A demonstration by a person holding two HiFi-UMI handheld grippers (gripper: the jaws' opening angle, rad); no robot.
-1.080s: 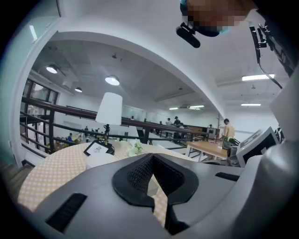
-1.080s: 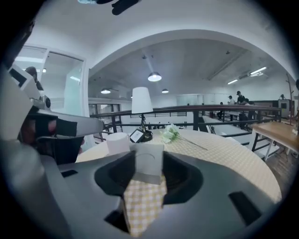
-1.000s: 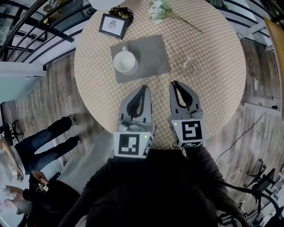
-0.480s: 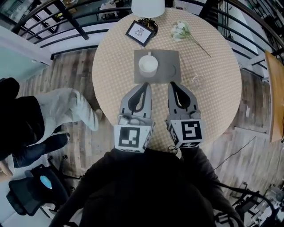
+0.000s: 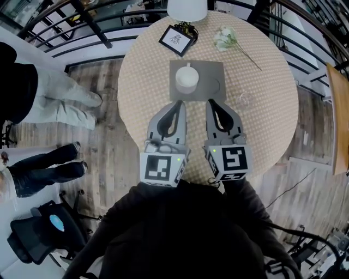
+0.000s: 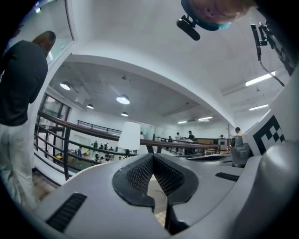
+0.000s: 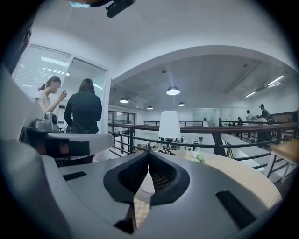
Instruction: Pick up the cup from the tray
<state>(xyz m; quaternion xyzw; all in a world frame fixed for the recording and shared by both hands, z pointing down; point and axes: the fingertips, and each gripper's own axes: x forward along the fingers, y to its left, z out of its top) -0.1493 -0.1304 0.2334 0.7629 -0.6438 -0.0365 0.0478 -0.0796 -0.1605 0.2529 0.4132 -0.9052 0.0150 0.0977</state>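
Grey on both sets of jaws; white on the cup.

Found left gripper (image 5: pixel 177 105) shut, tips meeting, nothing between them. Found right gripper (image 5: pixel 212 103) likewise shut tip to tip and empty. Held side by side over the near part of a woven round table (image 5: pixel 272 114), pointing roughly level across it. Touching no object.

Located the cup (image 5: pixel 186 79) sitting upright on a grey tray (image 5: pixel 211 72), ahead of both grippers, closer to the line of the left one. Clear of both sets of tips, no contact. Handle on the side away from the grippers.

Counted as follows:
- Grippers: two.
- Cup: one.
- Tray: one, its near edge just beyond the jaw tips.
- Picture frame (image 5: pixel 178 39): one, beyond the tray, ahead of the left gripper.
- Lamp (image 5: pixel 187 8): one, at the far edge of the table.
- Sprig of flowers (image 5: pixel 226 38): one, ahead and to the right of the right gripper.
- Clear glass item (image 5: pixel 245 99): one, just right of the right gripper's tips; kind not determined.
- Pairs of legs (image 5: pixel 54 101) on the floor: two, well to the left of the left gripper.
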